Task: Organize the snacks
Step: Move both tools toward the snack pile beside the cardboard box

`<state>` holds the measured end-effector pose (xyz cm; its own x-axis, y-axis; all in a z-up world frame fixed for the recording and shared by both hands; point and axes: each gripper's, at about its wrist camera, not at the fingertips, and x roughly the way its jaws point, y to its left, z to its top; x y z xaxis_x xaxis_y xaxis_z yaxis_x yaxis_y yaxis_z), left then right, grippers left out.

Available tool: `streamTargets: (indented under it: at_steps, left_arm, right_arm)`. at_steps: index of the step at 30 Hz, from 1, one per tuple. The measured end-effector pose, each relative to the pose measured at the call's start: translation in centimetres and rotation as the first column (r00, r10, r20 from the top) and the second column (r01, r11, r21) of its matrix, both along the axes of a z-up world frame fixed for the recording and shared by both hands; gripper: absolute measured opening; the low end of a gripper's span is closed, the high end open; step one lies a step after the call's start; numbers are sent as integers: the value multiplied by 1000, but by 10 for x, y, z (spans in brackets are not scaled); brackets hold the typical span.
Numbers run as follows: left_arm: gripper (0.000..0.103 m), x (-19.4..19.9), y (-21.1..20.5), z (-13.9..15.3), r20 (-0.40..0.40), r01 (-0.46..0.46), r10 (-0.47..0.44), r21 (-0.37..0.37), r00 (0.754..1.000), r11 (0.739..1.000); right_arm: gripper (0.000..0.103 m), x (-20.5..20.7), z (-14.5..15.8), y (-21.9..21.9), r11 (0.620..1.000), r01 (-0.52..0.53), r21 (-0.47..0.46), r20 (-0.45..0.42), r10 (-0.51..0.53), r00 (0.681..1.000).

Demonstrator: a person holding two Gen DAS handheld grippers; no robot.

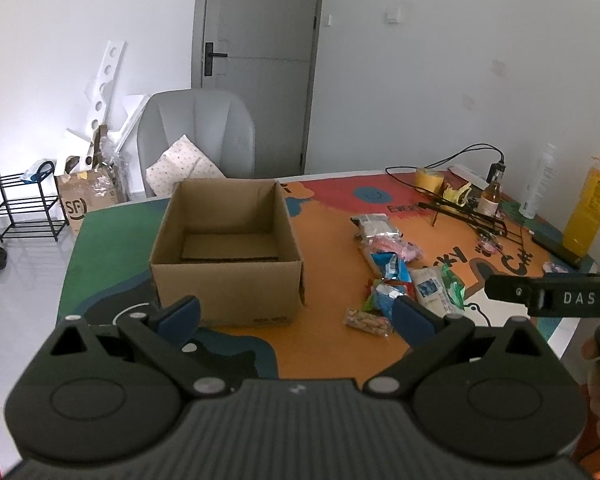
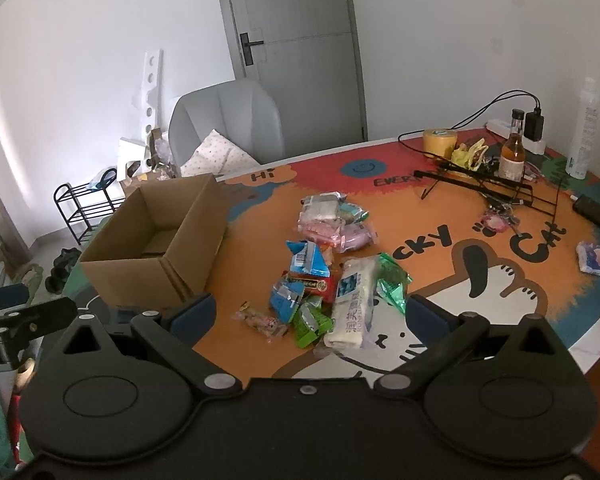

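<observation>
Left tool [image 1: 296, 318]: jaws spread wide, holding nothing, above the near edge of the surface [image 1: 324, 344].
Right tool [image 2: 310, 314]: jaws wide, nothing held, hovering near the snack pile.
Cardboard box [image 1: 226, 252]: open-topped, upright, on the surface's left part.
Snacks [image 2: 328, 272]: loose pile right of the box, apart from it.
Blue packet [image 2: 597, 259]: alone, far right.
</observation>
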<state>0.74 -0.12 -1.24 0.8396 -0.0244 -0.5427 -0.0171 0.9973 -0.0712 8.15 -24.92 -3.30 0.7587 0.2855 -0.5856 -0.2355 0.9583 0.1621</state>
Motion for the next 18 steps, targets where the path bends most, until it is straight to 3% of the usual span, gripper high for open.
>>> streamTargets:
  at_steps: [18]
  left_arm:
    - [102,0,-2,1,-1,17,-17,-2,1000,1000]
  right_arm:
    - [103,0,3,2,1000,8,-30,11,-7,1000]
